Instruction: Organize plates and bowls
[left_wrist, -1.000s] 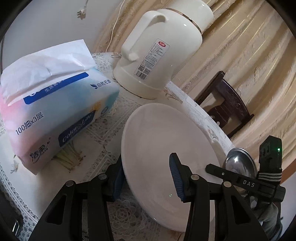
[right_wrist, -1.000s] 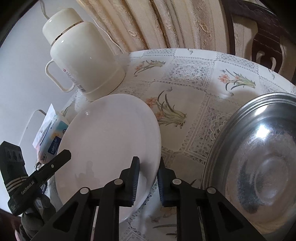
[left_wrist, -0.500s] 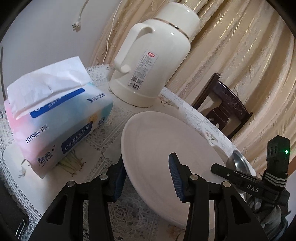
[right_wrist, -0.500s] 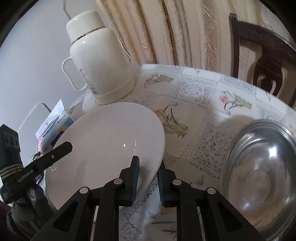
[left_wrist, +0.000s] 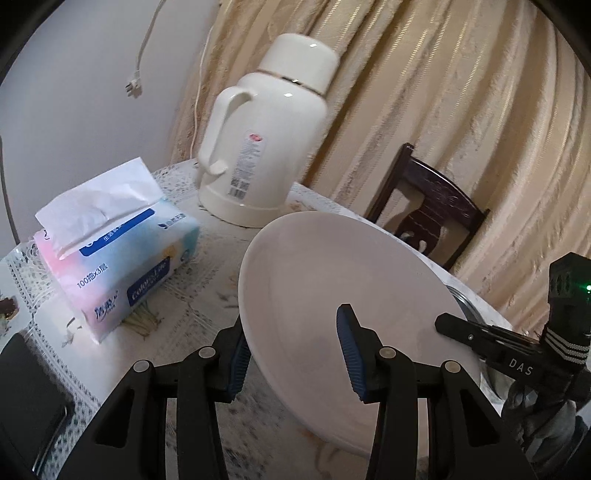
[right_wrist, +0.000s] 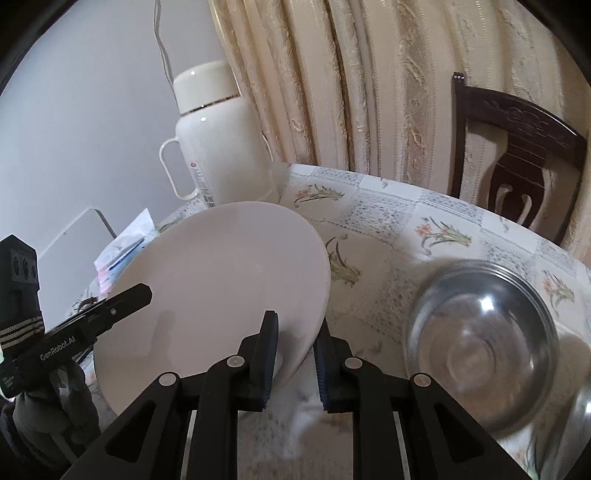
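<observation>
Together, both hand-held grippers held one white plate tilted above the desk.

The right hand-held gripper was clamped on its rim; the left hand-held gripper straddled the opposite edge, jaws apart. A steel bowl sat just beside, with thermos and tissue pack behind.
</observation>
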